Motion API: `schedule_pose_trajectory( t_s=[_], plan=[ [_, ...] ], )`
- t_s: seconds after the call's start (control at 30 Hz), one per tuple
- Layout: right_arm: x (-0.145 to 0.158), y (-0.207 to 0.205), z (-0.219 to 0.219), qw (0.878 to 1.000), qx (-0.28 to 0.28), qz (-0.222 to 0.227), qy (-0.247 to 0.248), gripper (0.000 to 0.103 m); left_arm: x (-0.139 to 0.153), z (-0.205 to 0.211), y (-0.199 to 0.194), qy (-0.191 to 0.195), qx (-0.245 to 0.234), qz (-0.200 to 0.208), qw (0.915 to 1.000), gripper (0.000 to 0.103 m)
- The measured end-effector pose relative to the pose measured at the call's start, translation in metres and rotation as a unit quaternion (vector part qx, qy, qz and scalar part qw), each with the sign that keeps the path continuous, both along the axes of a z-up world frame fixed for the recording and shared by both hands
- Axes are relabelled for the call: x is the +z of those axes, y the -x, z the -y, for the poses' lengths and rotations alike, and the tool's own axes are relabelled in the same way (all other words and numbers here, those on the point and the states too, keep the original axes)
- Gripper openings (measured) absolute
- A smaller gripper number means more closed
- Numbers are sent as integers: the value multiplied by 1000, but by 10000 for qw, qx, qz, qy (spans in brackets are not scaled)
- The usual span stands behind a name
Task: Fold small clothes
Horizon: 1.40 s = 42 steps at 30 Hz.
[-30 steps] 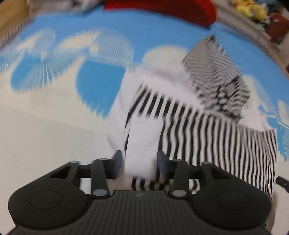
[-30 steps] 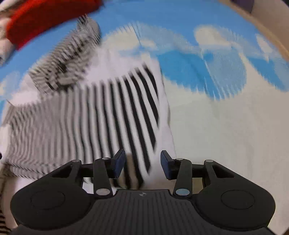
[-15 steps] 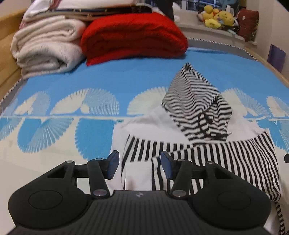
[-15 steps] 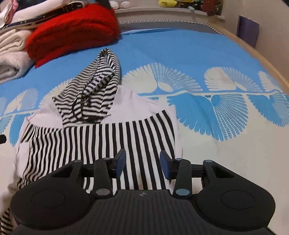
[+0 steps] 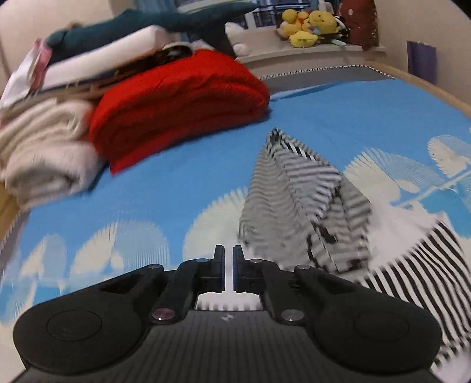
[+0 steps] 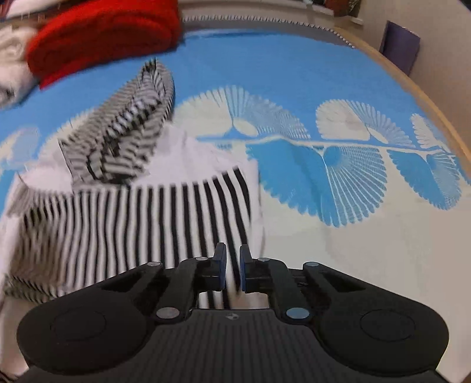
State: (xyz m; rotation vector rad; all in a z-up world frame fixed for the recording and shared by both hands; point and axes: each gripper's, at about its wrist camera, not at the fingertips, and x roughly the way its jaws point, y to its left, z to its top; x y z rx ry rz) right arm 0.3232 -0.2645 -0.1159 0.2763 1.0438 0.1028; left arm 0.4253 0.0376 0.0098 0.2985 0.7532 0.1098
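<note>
A small black-and-white striped hooded garment (image 6: 141, 212) lies on the blue and white patterned bed cover, its hood (image 5: 303, 200) pointing to the far side. My right gripper (image 6: 232, 266) is shut on the garment's near right hem, with striped cloth between the fingers. My left gripper (image 5: 229, 265) is shut near the garment's left edge; white cloth shows in the narrow gap, and the garment (image 5: 406, 265) spreads to its right. Both views are blurred by motion.
A folded red blanket (image 5: 176, 97) and cream towels (image 5: 41, 153) are stacked at the far left of the bed cover (image 6: 294, 67). Yellow plush toys (image 5: 306, 26) sit on a ledge behind. The wooden bed edge (image 6: 412, 85) runs along the right.
Both grippers were open half a second ago and have closed. The left wrist view has tilted up and shifted left; the right gripper now pinches the hem.
</note>
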Motion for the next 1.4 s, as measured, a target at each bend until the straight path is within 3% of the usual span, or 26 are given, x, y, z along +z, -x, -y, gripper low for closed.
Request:
schedule_pose_trajectory(
  t_s=[0.23, 0.33, 0.4, 0.47, 0.53, 0.6, 0.63, 0.67, 0.7, 0.73, 0.87, 0.97, 1.03, 1.13, 1.17, 1.27, 1.37, 1.4],
  plan=[
    [-16, -2, 7, 9988, 0, -152, 457, 9, -48, 16, -125, -221, -166, -81, 9996, 7],
    [-23, -4, 13, 9981, 0, -239, 570, 9, -80, 25, -181, -514, -224, -108, 9984, 10],
    [-30, -4, 17, 9971, 7, -308, 691, 9, -98, 26, -211, -532, -150, -183, 9983, 38],
    [-38, -7, 23, 9966, -43, -404, 713, 9, -116, 25, -240, -328, 27, -384, 9987, 52],
    [-42, -8, 27, 9959, -52, -434, 793, 9, -130, 23, -262, -203, 252, -525, 9981, 53],
    [-45, -10, 32, 9953, -86, -473, 836, 9, -146, 20, -280, 8, 419, -810, 9958, 51],
    [-47, -11, 34, 9950, -107, -500, 855, 9, -146, 18, -281, 64, 418, -700, 9967, 47],
    [-48, -11, 36, 9949, -125, -513, 857, 9, -145, 18, -286, 168, 326, -768, 9964, 20],
    [-48, -11, 37, 9949, -141, -517, 852, 9, -144, 20, -287, 294, 228, -869, 9955, 1],
    [-47, -12, 38, 9949, -153, -509, 854, 9, -140, 23, -286, 270, 128, -896, 9955, 1],
    [-42, -13, 36, 9953, -123, -458, 839, 9, -104, 42, -247, -394, -494, -370, 9973, 1],
    [-36, -12, 36, 9961, -131, -389, 779, 9, -64, 47, -186, -444, -999, 141, 9939, 1],
    [-31, -11, 37, 9965, -145, -328, 755, 9, -37, 51, -121, -419, -1593, 511, 9850, 1],
    [-23, -8, 37, 9973, -189, -237, 666, 9, -21, 47, -3, -496, -2562, 791, 9621, 1],
    [-20, -7, 37, 9976, -189, -204, 629, 9, -21, 42, 27, -430, -2658, 698, 9605, 1],
    [-11, -3, 39, 9982, -211, -89, 552, 9, -34, 8, 111, -129, -2510, -73, 9679, 1],
    [-4, 0, 43, 9984, -284, 33, 489, 9, -33, -20, 152, 258, -2138, -831, 9730, 3],
    [-3, 1, 43, 9985, -323, 64, 433, 9, -23, -25, 160, 274, -2005, -721, 9767, 5]
  ],
)
